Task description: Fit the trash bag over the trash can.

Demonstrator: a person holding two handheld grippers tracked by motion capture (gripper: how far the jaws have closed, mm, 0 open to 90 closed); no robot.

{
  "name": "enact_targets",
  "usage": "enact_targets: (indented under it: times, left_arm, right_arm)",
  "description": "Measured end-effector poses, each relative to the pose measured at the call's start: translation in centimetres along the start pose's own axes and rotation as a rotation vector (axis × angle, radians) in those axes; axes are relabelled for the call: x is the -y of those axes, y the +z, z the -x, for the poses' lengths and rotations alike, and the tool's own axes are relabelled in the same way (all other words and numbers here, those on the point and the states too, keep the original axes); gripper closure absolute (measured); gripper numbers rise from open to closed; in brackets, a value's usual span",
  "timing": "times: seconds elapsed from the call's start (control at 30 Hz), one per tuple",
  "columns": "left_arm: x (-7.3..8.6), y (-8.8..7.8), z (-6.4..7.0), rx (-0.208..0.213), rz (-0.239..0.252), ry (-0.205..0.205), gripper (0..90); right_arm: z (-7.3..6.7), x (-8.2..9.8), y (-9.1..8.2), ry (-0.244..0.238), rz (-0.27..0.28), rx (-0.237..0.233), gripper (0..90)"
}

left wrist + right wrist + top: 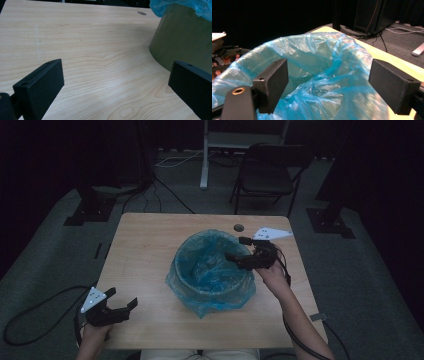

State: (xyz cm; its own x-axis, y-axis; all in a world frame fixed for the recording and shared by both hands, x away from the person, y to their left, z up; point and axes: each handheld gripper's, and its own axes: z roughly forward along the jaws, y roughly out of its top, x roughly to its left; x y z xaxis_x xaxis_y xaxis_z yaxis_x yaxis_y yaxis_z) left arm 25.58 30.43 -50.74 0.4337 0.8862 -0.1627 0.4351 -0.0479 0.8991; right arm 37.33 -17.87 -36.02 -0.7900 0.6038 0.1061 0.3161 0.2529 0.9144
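Observation:
A round olive-green bin [183, 42] lined with a blue plastic bag [212, 270] stands in the middle of the wooden table [145, 250]. My right gripper [237, 250] is open at the bin's right rim, its jaws reaching over the bag's edge; in the right gripper view the blue bag [324, 75] lies between and below the spread jaws, and I cannot tell if they touch it. My left gripper [122, 298] is open near the front left corner, well clear of the bin, with bare table between its jaws.
A small dark hole [239, 227] marks the table's far side. A folding chair [270, 172] and a white stand [205, 155] are behind the table. Cables [30, 320] trail on the floor at left. Bare tabletop [95, 50] lies left of the bin.

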Motion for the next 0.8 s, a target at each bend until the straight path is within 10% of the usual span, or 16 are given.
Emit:
enact_targets:
  times: [0.8]
  left_arm:
    - [0.8, 0.2, -0.2, -0.04, -0.022, 0.026, 0.8]
  right_arm:
    - [3.8, 4.8, -3.6, 0.136, 0.129, 0.147, 15.7]
